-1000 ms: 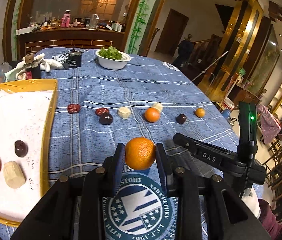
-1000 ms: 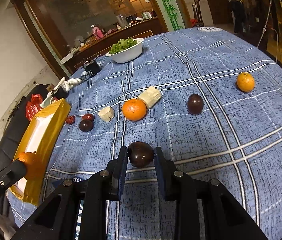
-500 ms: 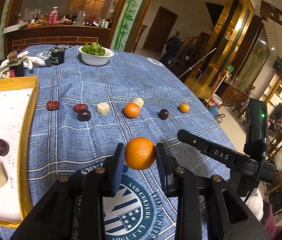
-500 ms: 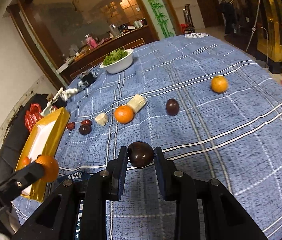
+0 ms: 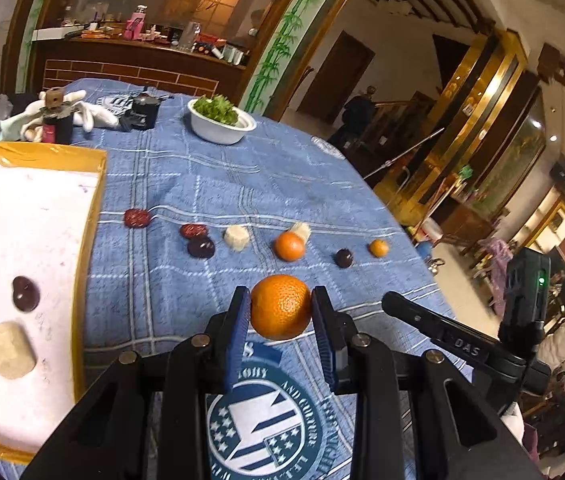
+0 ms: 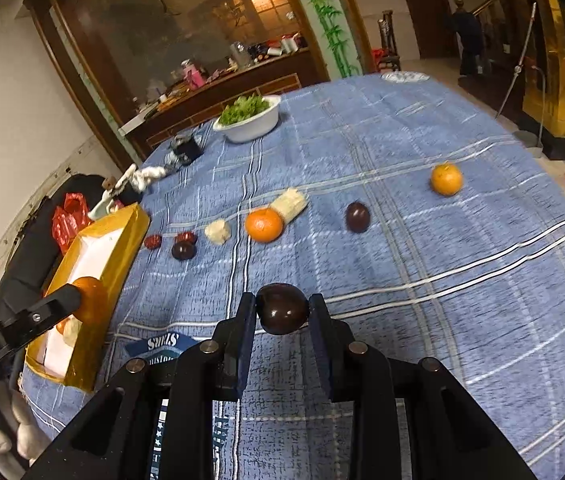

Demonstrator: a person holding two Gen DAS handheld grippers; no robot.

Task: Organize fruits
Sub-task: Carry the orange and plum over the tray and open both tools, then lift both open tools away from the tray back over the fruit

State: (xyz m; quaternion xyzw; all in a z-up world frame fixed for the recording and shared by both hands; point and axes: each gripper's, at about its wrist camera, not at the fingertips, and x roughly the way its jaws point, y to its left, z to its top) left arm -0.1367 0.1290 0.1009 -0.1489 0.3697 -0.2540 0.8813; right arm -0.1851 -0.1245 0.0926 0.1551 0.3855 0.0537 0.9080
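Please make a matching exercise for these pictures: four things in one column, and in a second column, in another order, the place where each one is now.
Things:
1. large orange
2. dark round fruit
3. pale chunk
4. leafy greens

Places:
A. in the white bowl
B. between the left gripper's fingers
C. inside the yellow tray
D. between the right gripper's fingers

Pairs: 1-B, 2-D, 3-C, 4-A
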